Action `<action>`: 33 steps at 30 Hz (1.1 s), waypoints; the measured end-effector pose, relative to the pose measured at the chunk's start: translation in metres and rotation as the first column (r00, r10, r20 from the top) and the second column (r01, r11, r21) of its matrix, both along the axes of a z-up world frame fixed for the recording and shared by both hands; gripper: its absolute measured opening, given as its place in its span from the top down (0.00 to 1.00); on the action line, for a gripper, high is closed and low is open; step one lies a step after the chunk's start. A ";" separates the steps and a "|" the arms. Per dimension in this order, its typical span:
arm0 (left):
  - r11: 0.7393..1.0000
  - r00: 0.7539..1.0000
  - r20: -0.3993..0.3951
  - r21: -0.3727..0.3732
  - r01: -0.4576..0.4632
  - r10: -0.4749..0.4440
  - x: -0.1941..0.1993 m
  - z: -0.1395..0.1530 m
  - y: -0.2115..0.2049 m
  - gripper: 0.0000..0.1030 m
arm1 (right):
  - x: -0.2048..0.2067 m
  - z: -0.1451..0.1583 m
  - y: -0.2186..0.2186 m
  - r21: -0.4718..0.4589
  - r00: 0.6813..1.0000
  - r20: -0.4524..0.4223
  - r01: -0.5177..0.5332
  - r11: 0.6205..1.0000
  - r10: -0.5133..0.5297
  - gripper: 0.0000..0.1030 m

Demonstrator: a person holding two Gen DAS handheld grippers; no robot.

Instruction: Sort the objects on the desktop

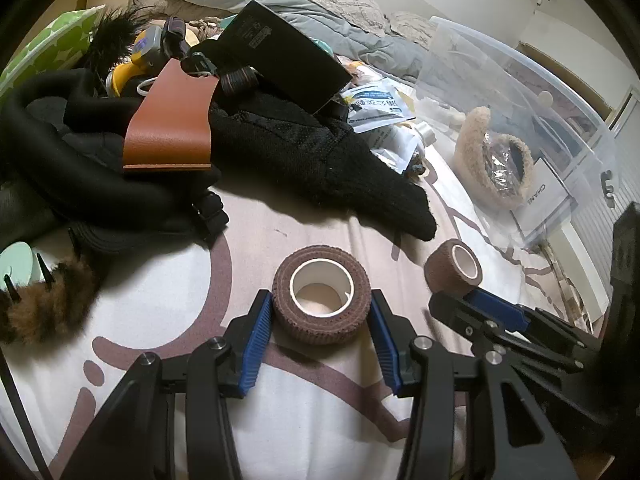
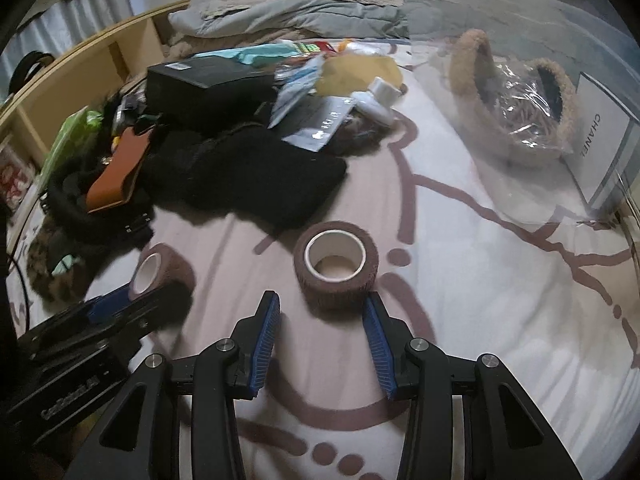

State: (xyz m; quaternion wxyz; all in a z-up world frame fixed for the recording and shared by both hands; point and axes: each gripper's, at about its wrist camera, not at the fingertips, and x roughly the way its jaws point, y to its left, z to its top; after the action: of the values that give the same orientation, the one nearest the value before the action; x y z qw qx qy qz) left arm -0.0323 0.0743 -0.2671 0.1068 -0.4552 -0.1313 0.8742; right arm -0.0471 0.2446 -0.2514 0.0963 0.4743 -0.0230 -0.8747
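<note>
Two brown bandage rolls lie on the patterned bedsheet. In the left wrist view, one roll (image 1: 322, 294) sits between the blue pads of my left gripper (image 1: 322, 310), whose jaws are open and close to its sides. The second roll (image 1: 454, 266) lies to the right, at the tip of my right gripper (image 1: 472, 304). In the right wrist view, that second roll (image 2: 336, 266) stands just ahead of my open right gripper (image 2: 322, 312), outside the fingertips. The first roll (image 2: 154, 274) and left gripper (image 2: 120, 304) show at the left.
A pile of clutter lies behind: black knit cloth (image 1: 320, 160), a brown leather strap (image 1: 168, 120), a black box (image 1: 288, 52), packets (image 2: 316, 120) and a white bottle (image 2: 378, 98). A clear plastic bin (image 1: 540, 120) holds a fuzzy tan item (image 2: 516, 108). A furry claw (image 1: 44, 304) lies left.
</note>
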 end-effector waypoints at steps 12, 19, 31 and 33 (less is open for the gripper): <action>0.988 1.000 -0.023 -0.152 0.005 -0.009 -0.019 0.000 -0.001 0.54 | 0.000 0.000 0.018 0.002 0.993 0.003 0.120 0.993 -0.120 0.38; 0.993 1.000 -0.005 -0.115 -0.001 0.000 -0.020 -0.001 -0.004 0.52 | -0.004 -0.013 0.007 0.057 0.994 0.054 0.087 0.995 -0.090 0.05; 0.998 0.999 0.020 -0.052 0.031 -0.030 -0.018 0.000 0.000 0.18 | -0.006 -0.022 0.000 0.059 0.994 0.055 0.090 0.994 -0.093 0.00; 1.000 1.000 0.025 -0.029 0.012 -0.011 -0.018 0.000 -0.003 0.20 | -0.007 -0.022 0.001 0.054 0.994 0.054 0.089 0.995 -0.092 0.00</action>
State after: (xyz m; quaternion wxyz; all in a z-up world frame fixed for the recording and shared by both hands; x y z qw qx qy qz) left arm -0.0502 0.0710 -0.2670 0.1035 -0.4681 -0.1175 0.8697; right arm -0.0538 0.2454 -0.2732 0.0438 0.4996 -0.0246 -0.8648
